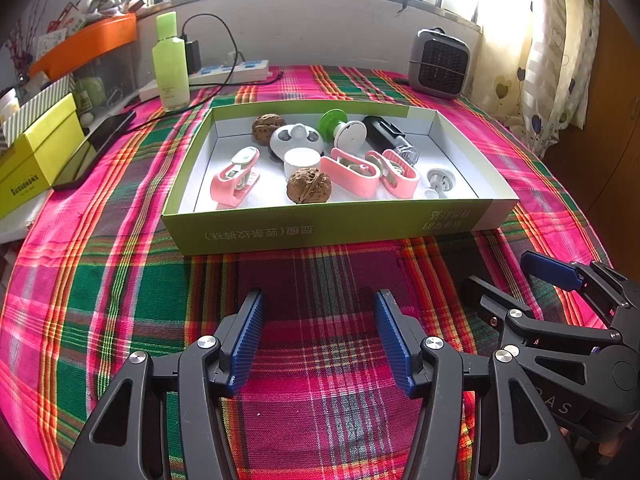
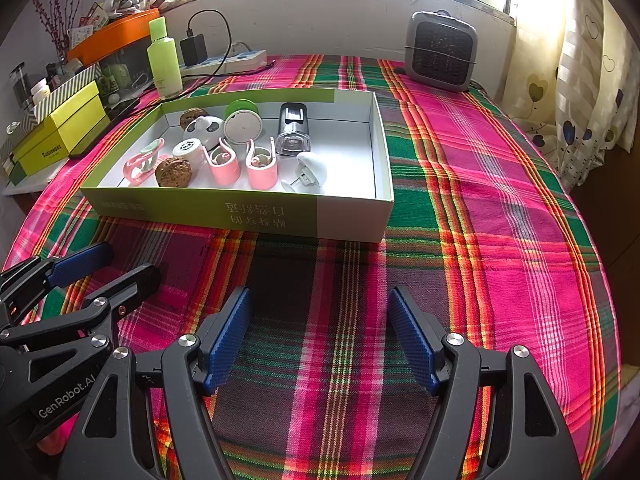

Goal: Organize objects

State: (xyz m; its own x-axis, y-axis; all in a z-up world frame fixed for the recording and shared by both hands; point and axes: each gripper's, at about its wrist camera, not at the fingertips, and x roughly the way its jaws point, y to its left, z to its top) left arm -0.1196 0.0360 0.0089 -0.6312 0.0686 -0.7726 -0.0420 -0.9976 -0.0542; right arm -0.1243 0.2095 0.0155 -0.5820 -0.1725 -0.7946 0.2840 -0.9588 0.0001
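While both grippers, left (image 1: 320, 336) and right (image 2: 320, 336), hover spread and empty, the box (image 1: 332, 226) holds three pink clips (image 1: 234, 182) and two walnuts (image 1: 309, 187).

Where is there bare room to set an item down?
Bare cloth between the box and the curtain side, and the strip in front of the box. Inside, only the right end beside the white knob is free; its left and middle are crowded.

I count three pink clips (image 1: 234, 182) in the green box (image 1: 320, 232), two walnuts (image 1: 309, 187), one black stamp-like gadget (image 2: 293, 130), one green-based round piece (image 2: 242, 124), one white cap (image 1: 302, 163), one grey-white rounded gadget (image 1: 296, 140), one small white hook (image 2: 311, 174). One box.
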